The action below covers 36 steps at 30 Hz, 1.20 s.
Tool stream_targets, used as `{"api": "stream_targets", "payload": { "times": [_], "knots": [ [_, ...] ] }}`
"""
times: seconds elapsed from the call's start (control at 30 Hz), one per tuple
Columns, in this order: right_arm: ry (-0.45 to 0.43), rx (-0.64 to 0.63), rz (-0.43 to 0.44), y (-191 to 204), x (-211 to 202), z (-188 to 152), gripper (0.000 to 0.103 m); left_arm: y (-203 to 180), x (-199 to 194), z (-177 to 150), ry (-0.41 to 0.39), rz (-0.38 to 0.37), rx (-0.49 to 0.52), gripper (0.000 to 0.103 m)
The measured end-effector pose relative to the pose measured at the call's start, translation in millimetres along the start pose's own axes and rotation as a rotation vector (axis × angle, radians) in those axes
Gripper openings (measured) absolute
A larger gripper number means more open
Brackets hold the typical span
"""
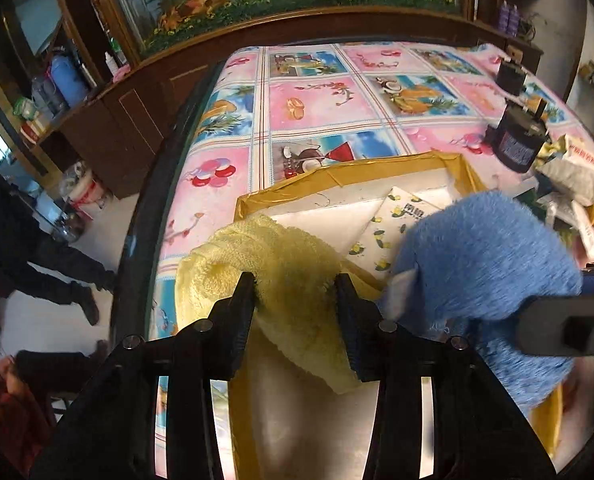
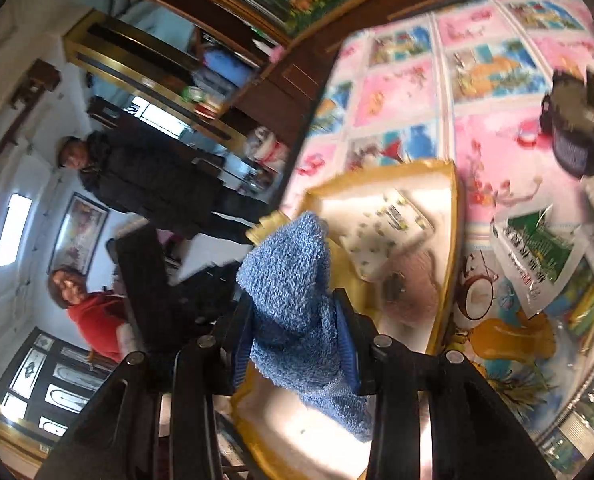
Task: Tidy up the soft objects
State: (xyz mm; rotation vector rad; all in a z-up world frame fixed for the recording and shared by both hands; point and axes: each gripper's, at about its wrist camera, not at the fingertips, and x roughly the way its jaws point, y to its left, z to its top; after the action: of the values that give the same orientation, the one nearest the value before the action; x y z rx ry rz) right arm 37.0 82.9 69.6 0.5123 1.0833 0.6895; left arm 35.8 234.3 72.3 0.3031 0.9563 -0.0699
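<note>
Gripping one yellow towel (image 1: 273,276) left, one blue towel (image 2: 293,300) right, jaws clamped.

My left claw (image 1: 295,304) is matte black plastic: two flat, tapered fingers (image 1: 241,320) with ribbed inner faces, a blue tint on the right one's pad. Each finger hangs on angled black link bars, pinned by round silver screws. My right claw (image 2: 295,320) is built the same, with blue ribbed pads (image 2: 347,344) inside and silver pivot screws on its black bars.
</note>
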Motion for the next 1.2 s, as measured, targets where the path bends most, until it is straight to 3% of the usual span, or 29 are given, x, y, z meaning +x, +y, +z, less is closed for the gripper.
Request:
{"api": "stream_targets", "payload": {
  "times": [0.07, 0.13, 0.23, 0.33, 0.5, 0.63, 0.77, 0.9, 1.0, 1.03, 1.07, 1.1, 1.13, 1.2],
  "knots": [
    [0.019, 0.002, -0.069, -7.2, 15.7, -1.2, 0.037, -14.8, 1.8, 1.8, -0.017, 0.142, 0.115, 0.041],
    [0.023, -0.013, -0.129, -10.8, 23.3, -4.1, 0.037, -29.4, 1.1, -0.8, -0.021, 0.237, 0.227, 0.041],
    [-0.004, -0.091, -0.234, 0.4, 23.2, -7.5, 0.038, -33.3, -3.4, -3.9, -0.012, 0.264, 0.271, 0.042],
    [0.002, -0.129, -0.238, 3.7, 19.1, -10.1, 0.046, -23.4, -18.1, -6.4, -0.021, 0.249, 0.249, 0.042],
    [-0.068, -0.175, -0.216, 11.8, -0.8, -10.2, 0.056, -8.6, -42.7, -10.2, -0.019, 0.159, 0.180, 0.041],
    [-0.145, -0.162, -0.225, 9.3, -31.1, -12.9, 0.057, -0.5, -59.9, -16.4, -0.045, 0.131, 0.113, 0.041],
    [-0.170, -0.186, -0.248, 4.8, -55.3, -22.5, 0.057, -2.9, -76.4, -30.4, -0.054, -0.012, 0.023, 0.041],
    [-0.197, -0.165, -0.269, -0.7, -78.2, -20.2, 0.057, -31.4, -96.0, -37.2, -0.084, -0.152, 0.000, 0.041],
    [-0.180, -0.156, -0.130, 19.4, -89.6, -13.7, 0.058, -59.9, -108.2, -37.0, -0.113, -0.197, 0.015, 0.042],
    [-0.171, -0.188, -0.071, 36.1, -96.4, -13.4, 0.058, -64.0, -110.9, -36.5, -0.145, -0.257, -0.025, 0.044],
    [-0.169, -0.221, -0.062, 46.8, -104.4, -12.7, 0.046, -64.8, -112.0, -35.1, -0.160, -0.334, -0.067, 0.050],
    [-0.178, -0.236, -0.027, 50.6, -112.9, -11.2, 0.047, -67.2, -110.8, -32.9, -0.152, -0.366, -0.096, 0.051],
    [-0.195, -0.225, 0.039, 48.5, -128.5, -9.3, 0.048, -70.3, -109.7, -31.2, -0.148, -0.352, -0.117, 0.051],
    [-0.241, -0.169, 0.043, 29.4, -153.5, -7.0, 0.058, -76.4, -109.2, -28.3, -0.159, -0.349, -0.132, 0.051]
  ]
}}
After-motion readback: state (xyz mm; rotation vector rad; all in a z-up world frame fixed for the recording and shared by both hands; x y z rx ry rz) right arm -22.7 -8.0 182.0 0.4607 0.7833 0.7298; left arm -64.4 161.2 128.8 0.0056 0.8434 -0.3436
